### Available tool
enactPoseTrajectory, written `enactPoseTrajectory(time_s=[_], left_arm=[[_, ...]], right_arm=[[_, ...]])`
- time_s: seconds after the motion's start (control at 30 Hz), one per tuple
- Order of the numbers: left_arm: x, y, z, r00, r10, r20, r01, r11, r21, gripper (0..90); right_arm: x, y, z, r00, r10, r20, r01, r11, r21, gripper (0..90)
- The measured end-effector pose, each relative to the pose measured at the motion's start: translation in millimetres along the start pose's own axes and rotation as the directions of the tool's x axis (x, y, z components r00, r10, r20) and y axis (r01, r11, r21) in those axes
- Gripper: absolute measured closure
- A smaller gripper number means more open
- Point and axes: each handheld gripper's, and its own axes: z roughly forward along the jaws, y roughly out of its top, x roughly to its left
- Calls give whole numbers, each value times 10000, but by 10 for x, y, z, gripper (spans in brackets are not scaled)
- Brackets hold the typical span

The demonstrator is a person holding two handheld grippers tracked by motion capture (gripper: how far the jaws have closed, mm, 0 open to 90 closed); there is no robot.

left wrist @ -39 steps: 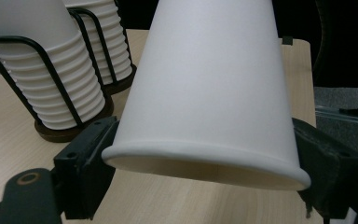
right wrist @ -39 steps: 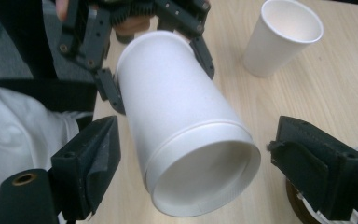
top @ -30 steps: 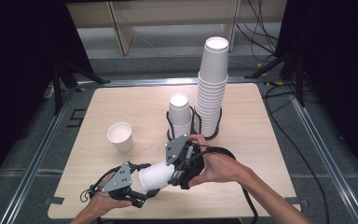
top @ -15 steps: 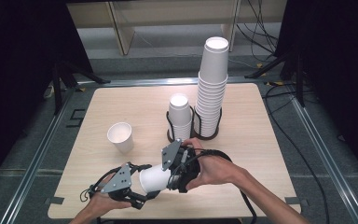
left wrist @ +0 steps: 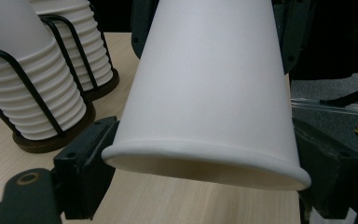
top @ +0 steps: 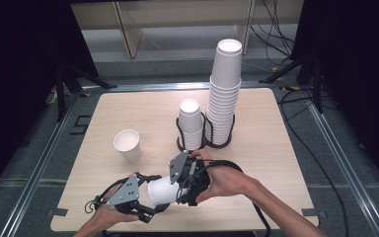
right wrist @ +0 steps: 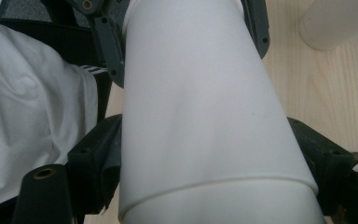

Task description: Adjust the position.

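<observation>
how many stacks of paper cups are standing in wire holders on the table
2: a short stack at the table's middle and a taller stack touching its right side. Separate from these, a single cup stands alone at the left.

Near your edge of the table [top: 276, 148], the cup [top: 162, 191] lies on its side between your left gripper [top: 150, 210] and your right gripper [top: 180, 190]. A lone cup [top: 127, 144] stands upright behind them, to the left. Farther back, right of it, the short stack [top: 190, 123] and the tall stack [top: 224, 89] stand side by side in wire holders.
</observation>
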Motion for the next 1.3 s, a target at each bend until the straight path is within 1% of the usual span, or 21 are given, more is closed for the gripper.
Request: enactPoseTrajectory(time_s=[0.13, 0.17, 0.23, 0.3, 0.4, 0.5, 0.53, 0.6, 0.67, 0.7, 0.73, 0.8, 0.83, 0.87, 0.9, 0.93, 0.97, 1.07, 1.23, 1.27, 1.3], left_arm=[[10, -3, -10, 9998, 135, 132, -134, 9999, -85, 152], [9, -8, 6, 9997, 23, 227, -15, 9994, -353, 144], [12, 0, -12, 9999, -20, 164, 25, 9995, -325, 129], [21, -8, -18, 9994, -248, 227, 261, 9978, -613, 111], [47, -16, -38, 9994, -242, 248, 260, 9969, -746, 106], [64, -11, -48, 9988, -468, 114, 477, 9940, -986, 106], [75, -8, -56, 9985, -538, 58, 541, 9929, -1060, 108], [94, -8, -76, 9969, -780, -19, 771, 9879, -1347, 134], [113, -7, -98, 9954, -950, -134, 919, 9843, -1507, 140], [119, -7, -105, 9950, -984, -139, 951, 9835, -1539, 147], [126, -9, -94, 9940, -1095, -49, 1068, 9779, -1797, 145], [138, -1, -114, 9930, -1163, -180, 1114, 9782, -1755, 146], [139, -1, -108, 9909, -1338, -164, 1283, 9734, -1898, 146], [147, -2, -114, 9906, -1361, -155, 1308, 9738, -1861, 146], [154, -8, -115, 9891, -1464, -166, 1406, 9716, -1902, 146], [158, -19, -100, 9848, -1733, -92, 1674, 9627, -2124, 145], [167, -25, -109, 9832, -1822, -126, 1758, 9628, -2051, 144], [176, -30, -103, 9771, -2130, -3, 2074, 9517, -2266, 144], [170, -17, -103, 9730, -2302, 160, 2269, 9421, -2467, 144], [169, -16, -101, 9727, -2315, 180, 2287, 9415, -2477, 144], [167, -15, -100, 9727, -2314, 176, 2284, 9413, -2485, 144]], right_arm=[[-3, -6, -19, 9998, -71, -186, 70, 10000, -52, 239], [-12, -12, -18, 9998, -116, -190, 114, 9999, -65, 242], [-15, -19, -31, 9996, -146, -260, 141, 9998, -168, 242], [-17, -28, -40, 9995, -193, -251, 187, 9995, -246, 241], [-14, -65, -69, 9995, 59, -316, -76, 9987, -512, 243], [-26, -129, -103, 9995, 189, -234, -207, 9965, -810, 243], [-18, -150, -112, 9985, 429, -339, -462, 9938, -1010, 243], [-21, -226, -155, 9964, 833, -148, -845, 9888, -1229, 242], [-38, -315, -192, 9931, 1168, -48, -1158, 9775, -1761, 242], [-64, -371, -204, 9940, 1092, 63, -1053, 9711, -2141, 241], [-49, -398, -227, 9911, 1330, 79, -1277, 9652, -2282, 241], [-40, -486, -258, 9859, 1656, 240, -1519, 9457, -2875, 241], [-38, -507, -266, 9839, 1759, 313, -1581, 9387, -3064, 241], [-29, -534, -279, 9793, 1999, 310, -1789, 9271, -3293, 241], [-33, -548, -283, 9806, 1933, 308, -1709, 9221, -3472, 241], [-31, -565, -290, 9787, 2016, 385, -1734, 9125, -3706, 241], [-31, -581, -294, 9772, 2094, 359, -1785, 9009, -3956, 240], [-32, -610, -279, 9734, 2263, 356, -1875, 8762, -4440, 239], [-34, -662, -223, 9715, 2361, 193, -1885, 8198, -5407, 239], [-28, -668, -210, 9721, 2345, 23, -1957, 8168, -5427, 239], [-23, -664, -202, 9744, 2240, 182, -1779, 8182, -5467, 239]])
